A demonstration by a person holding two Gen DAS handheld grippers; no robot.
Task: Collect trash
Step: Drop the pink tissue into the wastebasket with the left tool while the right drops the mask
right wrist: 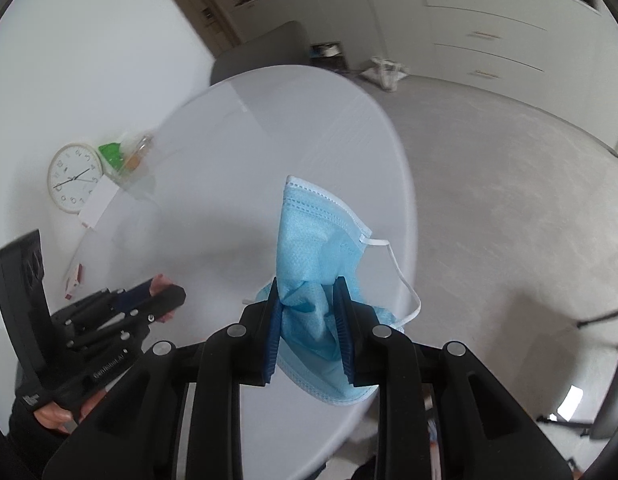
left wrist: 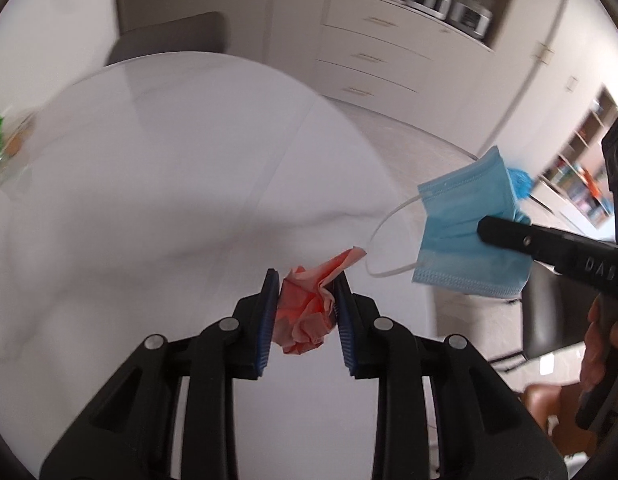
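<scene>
Both grippers, left [left wrist: 305, 300] and right [right wrist: 309, 312], tilt downward.

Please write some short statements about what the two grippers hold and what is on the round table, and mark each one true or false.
1. The left gripper is shut on a crumpled pink paper. True.
2. The right gripper is empty. False: it is shut on a blue face mask.
3. The face mask lies flat on the white round table. False: it hangs from the right gripper, off the table top.
4. A white wall clock stands at the far left of the table in the right wrist view. True.
5. One white ear loop of the mask hangs free. True.
</scene>
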